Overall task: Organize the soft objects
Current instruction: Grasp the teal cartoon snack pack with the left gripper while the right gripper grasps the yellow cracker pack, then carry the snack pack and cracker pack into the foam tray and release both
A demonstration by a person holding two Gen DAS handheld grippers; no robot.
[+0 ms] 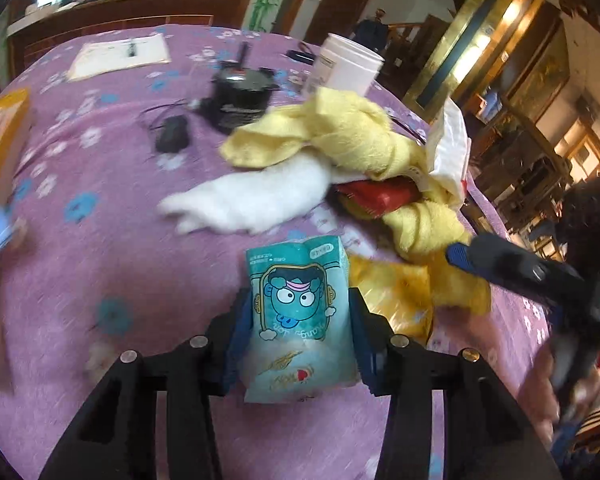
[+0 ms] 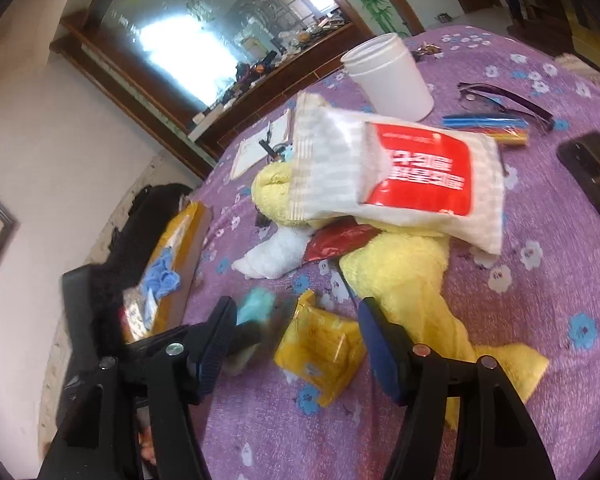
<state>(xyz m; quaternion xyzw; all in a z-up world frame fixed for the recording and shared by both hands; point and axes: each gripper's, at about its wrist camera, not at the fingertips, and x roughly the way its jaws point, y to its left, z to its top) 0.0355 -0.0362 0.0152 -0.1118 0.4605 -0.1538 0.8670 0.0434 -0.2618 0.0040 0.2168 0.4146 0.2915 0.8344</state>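
Left gripper (image 1: 300, 328) jaws clamp the teal packet (image 1: 300, 320) upright, lengthwise; right gripper (image 2: 296, 344), jaws open, straddles the yellow packet (image 2: 320, 352).

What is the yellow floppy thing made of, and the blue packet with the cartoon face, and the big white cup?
Yellow towel: looks like soft terry cloth, fuzzy and matte, lying in limp twists. Teal packet: probably thin plastic film, smooth and slightly glossy, printed, with a crimped top edge. White jar: seems to be hard plastic, smooth, opaque and rigid, holding its round shape.
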